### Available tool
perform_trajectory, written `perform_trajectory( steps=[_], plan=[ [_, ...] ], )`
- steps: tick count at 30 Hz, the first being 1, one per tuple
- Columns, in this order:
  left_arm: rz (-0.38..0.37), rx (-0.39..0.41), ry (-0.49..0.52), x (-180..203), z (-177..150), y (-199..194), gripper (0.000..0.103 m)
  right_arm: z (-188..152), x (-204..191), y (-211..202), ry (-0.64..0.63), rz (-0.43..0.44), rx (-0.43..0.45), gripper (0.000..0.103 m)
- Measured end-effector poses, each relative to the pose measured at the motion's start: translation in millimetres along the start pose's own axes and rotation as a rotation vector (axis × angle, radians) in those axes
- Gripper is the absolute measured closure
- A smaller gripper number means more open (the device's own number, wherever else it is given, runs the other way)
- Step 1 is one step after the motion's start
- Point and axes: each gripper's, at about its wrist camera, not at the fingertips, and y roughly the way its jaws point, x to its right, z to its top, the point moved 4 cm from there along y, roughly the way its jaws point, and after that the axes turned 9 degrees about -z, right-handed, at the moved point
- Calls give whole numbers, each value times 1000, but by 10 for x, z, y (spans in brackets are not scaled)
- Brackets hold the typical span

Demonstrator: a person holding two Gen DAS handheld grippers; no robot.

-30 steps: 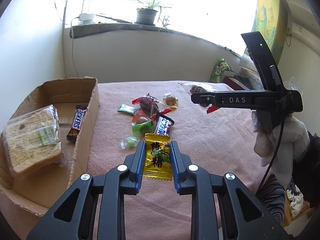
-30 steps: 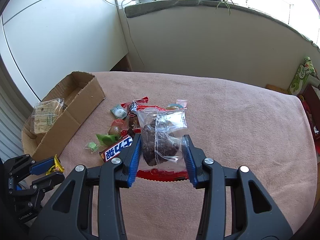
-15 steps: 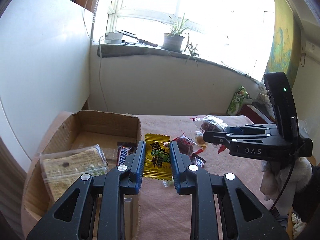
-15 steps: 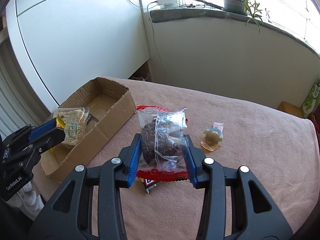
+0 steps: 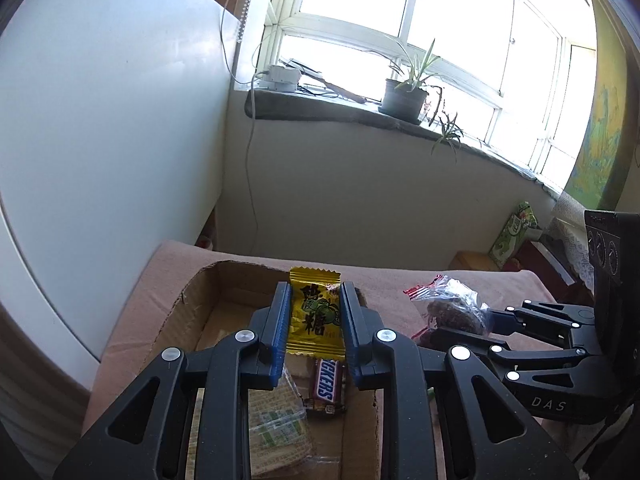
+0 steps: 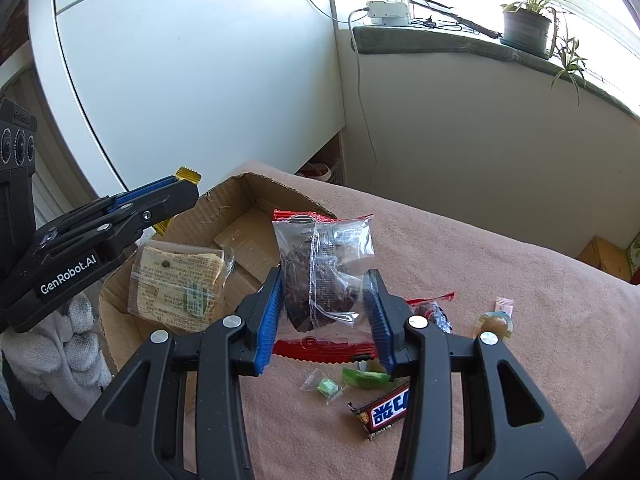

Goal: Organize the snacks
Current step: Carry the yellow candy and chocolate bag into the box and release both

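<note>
The left gripper is clamped on the yellow candy packet, held above the cardboard box. Parting the jaws low over the bare floor at 12 o'clock from the Snickers bar would likely land it cleanly. The right gripper is clamped on the clear bag of dark snack, just at the box's 3 o'clock wall. Only the right wrist view shows the loose sweets on the pink cloth, including the blue-labelled bar at 5 o'clock.

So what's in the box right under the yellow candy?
In the left wrist view, between the yellow candy in the left gripper and the cardboard box floor lie a Snickers bar and a wrapped sandwich.
</note>
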Motion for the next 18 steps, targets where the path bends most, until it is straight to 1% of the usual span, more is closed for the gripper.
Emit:
perform_trajectory(
  steps=[7,15,18],
  plan=[
    [25,-12,-44,-257,52,96,80,137,-210,242,-14,29,-20,61],
    [42,-30,-61,-399,66,187,80,229,-385,528,-45,33,-46,61],
    [46,-23,-71,-437,88,164,80,231,-417,625,-47,38,-60,61]
  ],
)
